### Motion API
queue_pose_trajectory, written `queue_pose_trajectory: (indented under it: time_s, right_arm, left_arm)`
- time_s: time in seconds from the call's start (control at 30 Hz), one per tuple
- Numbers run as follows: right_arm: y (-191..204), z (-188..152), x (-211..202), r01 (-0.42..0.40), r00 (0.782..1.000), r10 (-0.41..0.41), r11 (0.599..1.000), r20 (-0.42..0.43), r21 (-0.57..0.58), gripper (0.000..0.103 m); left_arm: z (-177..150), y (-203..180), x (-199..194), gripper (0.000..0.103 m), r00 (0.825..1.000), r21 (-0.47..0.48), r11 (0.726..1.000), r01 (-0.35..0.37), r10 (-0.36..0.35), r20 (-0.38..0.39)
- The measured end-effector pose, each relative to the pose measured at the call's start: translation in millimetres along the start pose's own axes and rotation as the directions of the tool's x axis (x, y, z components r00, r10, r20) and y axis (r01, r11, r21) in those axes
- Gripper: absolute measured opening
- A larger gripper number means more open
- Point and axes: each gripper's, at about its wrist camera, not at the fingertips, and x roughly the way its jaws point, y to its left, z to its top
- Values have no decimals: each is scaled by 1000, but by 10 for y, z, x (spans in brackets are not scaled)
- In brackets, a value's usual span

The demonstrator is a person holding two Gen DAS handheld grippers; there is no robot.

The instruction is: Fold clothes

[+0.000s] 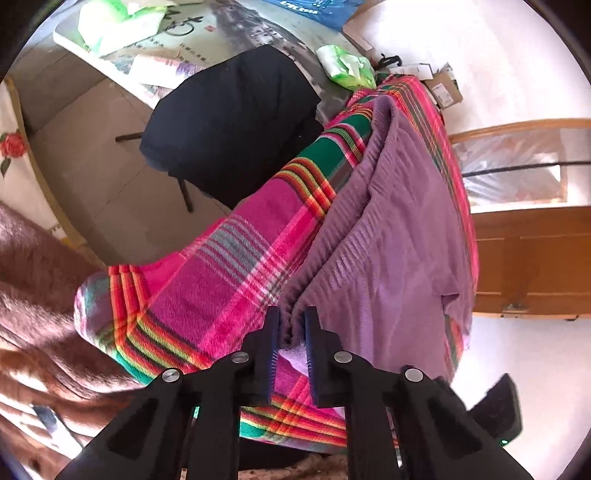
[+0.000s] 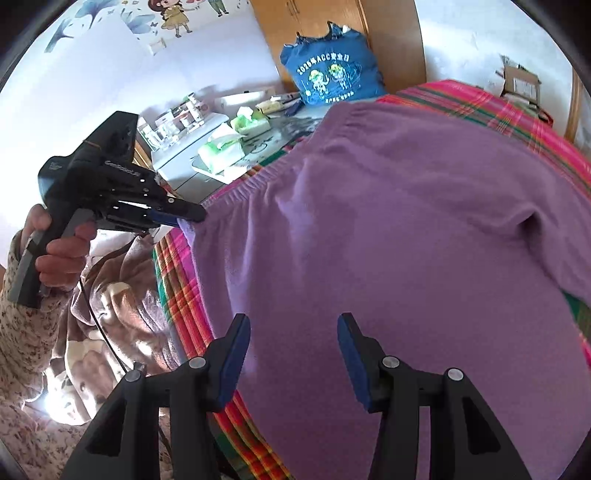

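Purple knitted garment (image 2: pixel 388 236) lies spread across a bright pink plaid blanket (image 1: pixel 221 280) with green, orange and red stripes, covering most of its top and reaching close to the near edge. The left gripper (image 1: pixel 290 328) is clamped on the ribbed hem at the garment's near corner: a bunched fold of purple fabric sits squeezed between its two blue-padded fingers, which stand close together with only the cloth between them. In the right wrist view this same gripper (image 2: pixel 184 218) comes in from the left, held by a hand (image 2: pixel 55 251) in a floral sleeve (image 2: pixel 26 332), its tips biting the corner of the garment where the ribbed edge meets the blanket. The right gripper (image 2: pixel 293 350) hovers over the flat purple cloth near the front edge with its fingers spread wide apart; nothing lies between the pads and they press on nothing. Beyond the blanket stands a dark chair (image 1: pixel 236 122), and behind it a table (image 1: pixel 258 33) carrying green-and-white tissue packs (image 1: pixel 347 64) and papers. A blue bag (image 2: pixel 332 74) with printed figures sits at the far end, against a wooden wardrobe (image 2: pixel 317 33). To the left lies a brown fleecy blanket (image 2: pixel 110 314) in a heap beside the plaid one.
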Motion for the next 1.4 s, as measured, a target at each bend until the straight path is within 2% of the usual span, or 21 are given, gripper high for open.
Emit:
queue_pose_trajectory:
  time_s: [0.2,0.5,0.6,0.73,0.87,1.03,1.1,1.23,1.3,1.4]
  right_arm:
    - [8,26,87,-41,999,41,999,-1,32,51]
    - [34,-2,152,-65,998,65,997,-4,39,51]
    - [26,5,157,-71,997,71,997,-2,41,51]
    - [-11,10,149,-91,996,91,994,4,58,51]
    - [-51,78,79,-85,995,83,996,46,40,51]
    - [-209,507,10,-8,997,8,1000,74,-4,51]
    - [-270,781,21,-13,996,16,999,88,-39,51]
    - [-350,1399,280,49,994,-45,998,95,-45,50]
    - [-383,1649,406,39,995,-35,999,95,-35,50]
    - [-364,1995,606,99,990,-93,993,104,-60,50]
  left_arm:
    - [15,65,-152,10,997,-11,998,55,-54,55]
    - [-29,166,-24,10,998,-38,999,13,-11,54]
    - [-20,67,-14,12,998,1,999,-39,39,45]
    - [38,-104,-142,18,985,92,986,-136,125,119]
    - [107,-305,-193,29,986,162,982,-101,77,149]
    - [49,-493,-56,29,976,264,952,-153,104,190]
    - [17,-492,-24,29,972,288,944,-159,99,212]
    - [-27,-462,61,29,966,301,934,-192,125,226]
    - [-58,-463,100,29,959,325,917,-231,157,238]
    - [-49,-442,151,29,952,341,900,-271,199,232]
